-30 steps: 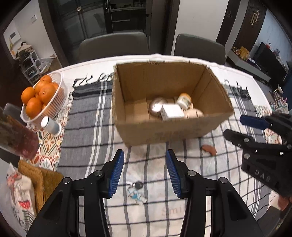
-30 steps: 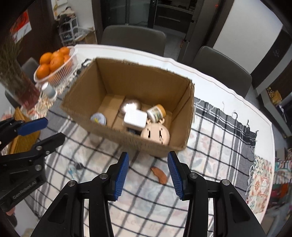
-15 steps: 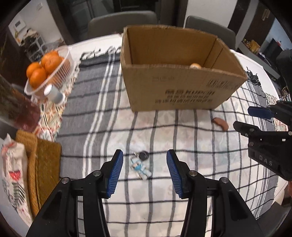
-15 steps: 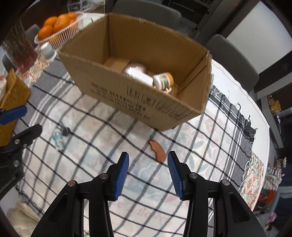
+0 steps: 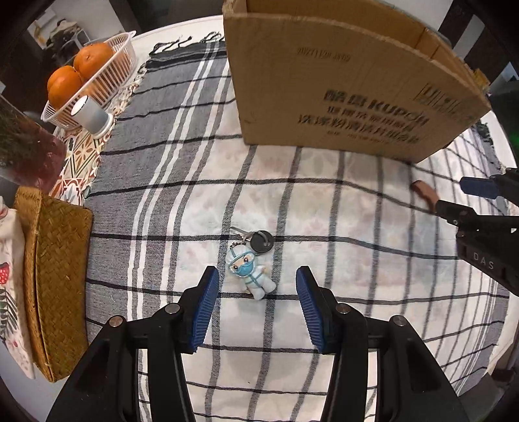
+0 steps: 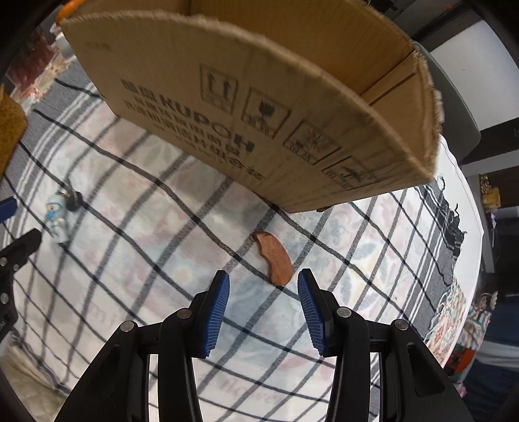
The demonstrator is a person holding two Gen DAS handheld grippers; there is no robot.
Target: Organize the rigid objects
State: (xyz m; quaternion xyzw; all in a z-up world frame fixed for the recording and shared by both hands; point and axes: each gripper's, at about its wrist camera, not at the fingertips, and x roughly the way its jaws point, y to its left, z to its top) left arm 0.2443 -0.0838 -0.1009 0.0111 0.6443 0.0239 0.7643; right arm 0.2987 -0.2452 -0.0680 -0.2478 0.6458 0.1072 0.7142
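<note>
Two hand-held grippers gape empty: left hand-held gripper (image 5: 255,293) straddles the keychain figure (image 5: 251,271); right hand-held gripper (image 6: 263,297) sits just short of the brown piece (image 6: 274,258), both near the cardboard box (image 5: 340,94).

On the checked cloth (image 5: 181,181), before the cardboard box (image 5: 340,97) — figure keychain (image 5: 251,269) left, curved brown piece (image 6: 274,258) right, well apart.

You are working in a home dining room: a round table (image 5: 181,26) under a grey-and-white plaid fringed cloth (image 5: 194,136), a white wire basket of oranges (image 5: 107,65), a woven straw box (image 5: 55,276), and a grey upholstered chair (image 6: 460,107) behind the table.
</note>
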